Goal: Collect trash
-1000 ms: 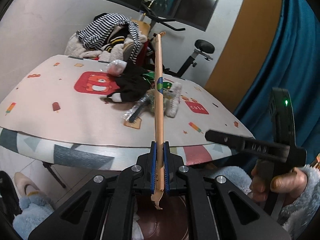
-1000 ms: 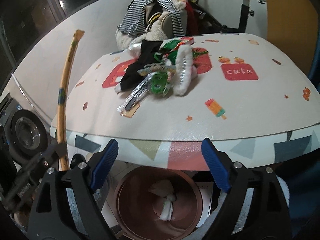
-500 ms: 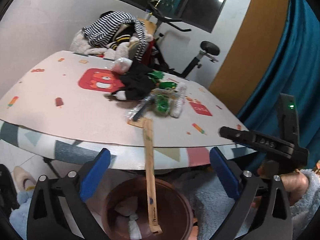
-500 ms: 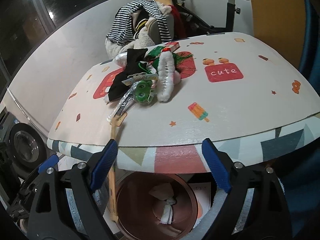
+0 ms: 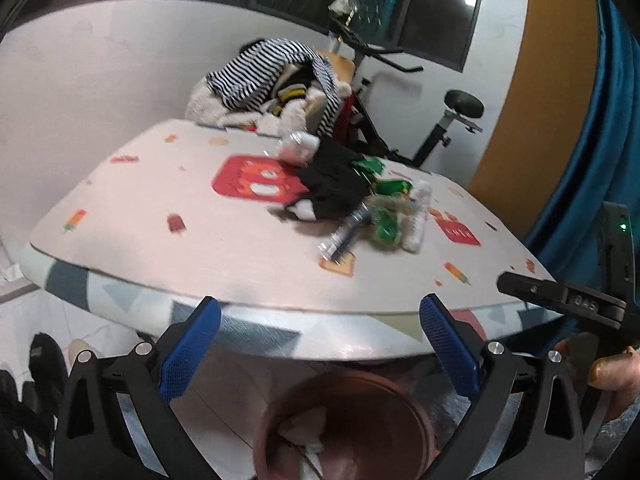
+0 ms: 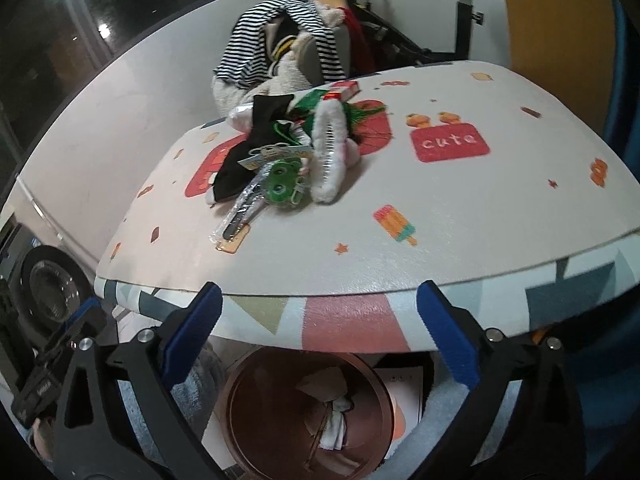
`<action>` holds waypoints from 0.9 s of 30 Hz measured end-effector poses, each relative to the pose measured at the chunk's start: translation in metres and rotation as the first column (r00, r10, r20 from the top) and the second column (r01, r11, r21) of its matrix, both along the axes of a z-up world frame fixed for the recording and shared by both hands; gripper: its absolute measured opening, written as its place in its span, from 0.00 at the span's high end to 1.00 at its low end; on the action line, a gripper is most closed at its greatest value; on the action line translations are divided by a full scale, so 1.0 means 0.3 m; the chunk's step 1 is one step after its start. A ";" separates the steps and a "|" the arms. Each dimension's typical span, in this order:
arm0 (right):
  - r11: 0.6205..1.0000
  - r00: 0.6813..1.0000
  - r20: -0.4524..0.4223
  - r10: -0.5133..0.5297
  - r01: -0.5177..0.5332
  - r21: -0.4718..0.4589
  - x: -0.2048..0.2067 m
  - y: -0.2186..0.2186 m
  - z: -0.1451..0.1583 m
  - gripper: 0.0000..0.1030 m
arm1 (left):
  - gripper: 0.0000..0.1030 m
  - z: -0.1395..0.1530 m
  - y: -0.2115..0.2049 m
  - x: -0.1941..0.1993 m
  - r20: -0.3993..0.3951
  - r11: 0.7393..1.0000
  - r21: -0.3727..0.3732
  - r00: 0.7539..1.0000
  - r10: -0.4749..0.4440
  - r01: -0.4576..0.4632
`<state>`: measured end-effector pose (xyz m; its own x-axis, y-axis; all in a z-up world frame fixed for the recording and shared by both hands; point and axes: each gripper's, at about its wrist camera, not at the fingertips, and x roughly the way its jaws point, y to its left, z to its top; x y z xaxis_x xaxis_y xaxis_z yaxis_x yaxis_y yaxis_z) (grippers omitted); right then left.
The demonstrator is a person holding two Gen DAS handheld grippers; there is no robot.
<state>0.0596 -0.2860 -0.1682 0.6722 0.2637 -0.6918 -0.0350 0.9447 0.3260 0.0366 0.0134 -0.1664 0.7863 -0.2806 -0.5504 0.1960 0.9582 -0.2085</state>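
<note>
- While both claws, left [image 5: 320,348] and right [image 6: 318,336], hang spread and empty above the bin [image 6: 310,412], the right one widening, nothing is gripped.
- Trash pile [image 6: 288,160] sits mid-table [image 6: 440,240]; the black cloth [image 5: 332,184] could be snagged alongside wrappers.

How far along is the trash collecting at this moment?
Partly done. The round brown bin under the table edge already holds crumpled white paper. Nothing is in hand: left gripper is open and empty, and the right gripper is opening, also empty. Left: the pile of green wrappers and the clear plastic sleeve on the table.
</note>
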 end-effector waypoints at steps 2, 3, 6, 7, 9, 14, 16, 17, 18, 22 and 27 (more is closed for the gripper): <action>1.000 0.999 0.034 0.009 -0.008 -0.022 0.011 -0.001 0.013 0.06 | 0.06 0.013 0.016 0.007 0.024 1.000 0.004 1.000 0.016 -0.016; 0.999 0.998 0.069 0.012 -0.010 -0.043 0.020 -0.005 0.024 0.06 | 0.06 0.019 0.024 0.012 0.033 1.000 0.005 0.999 0.026 -0.026; 0.999 0.994 0.108 0.021 -0.016 -0.047 0.051 -0.017 0.042 0.06 | 0.06 0.031 0.059 0.040 0.047 0.997 0.011 0.996 0.071 -0.071; 1.000 0.993 0.114 0.023 -0.021 -0.022 0.069 -0.027 0.047 0.06 | 0.06 0.032 0.065 0.048 0.045 0.997 0.011 0.996 0.079 -0.079; 1.000 0.992 0.127 0.013 -0.015 0.021 0.105 -0.048 0.054 0.06 | 0.06 0.031 0.081 0.069 0.041 0.995 0.005 0.994 0.097 -0.097; 0.998 0.990 0.141 -0.025 0.016 0.061 0.228 -0.069 0.063 0.06 | 0.06 0.024 0.102 0.114 0.046 0.992 -0.007 0.991 0.124 -0.124; 0.994 0.993 0.109 -0.050 0.039 0.099 0.298 -0.081 0.054 0.06 | 0.06 0.010 0.110 0.128 0.035 0.992 -0.037 0.992 0.119 -0.117; 0.992 0.993 0.102 -0.063 0.051 0.115 0.335 -0.085 0.049 0.06 | 0.06 0.001 0.112 0.138 0.026 0.992 -0.042 0.992 0.122 -0.121; 0.991 0.992 0.104 -0.070 0.058 0.121 0.366 -0.087 0.045 0.06 | 0.06 -0.010 0.115 0.151 0.014 0.991 -0.044 0.992 0.127 -0.126; 0.987 0.991 0.102 -0.088 0.073 0.140 0.478 -0.091 0.010 0.07 | 0.06 -0.042 0.130 0.200 -0.029 0.989 -0.075 0.991 0.128 -0.130; 0.978 0.994 0.048 -0.097 0.086 0.192 0.616 -0.082 -0.053 0.20 | 0.06 -0.060 0.118 0.242 -0.044 0.990 -0.058 0.991 0.126 -0.128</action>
<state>0.2444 -0.3107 -0.1842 0.7366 0.3218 -0.5948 0.0251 0.8659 0.4996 0.1091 0.0487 -0.1846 0.7952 -0.2138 -0.5674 0.0637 0.9601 -0.2725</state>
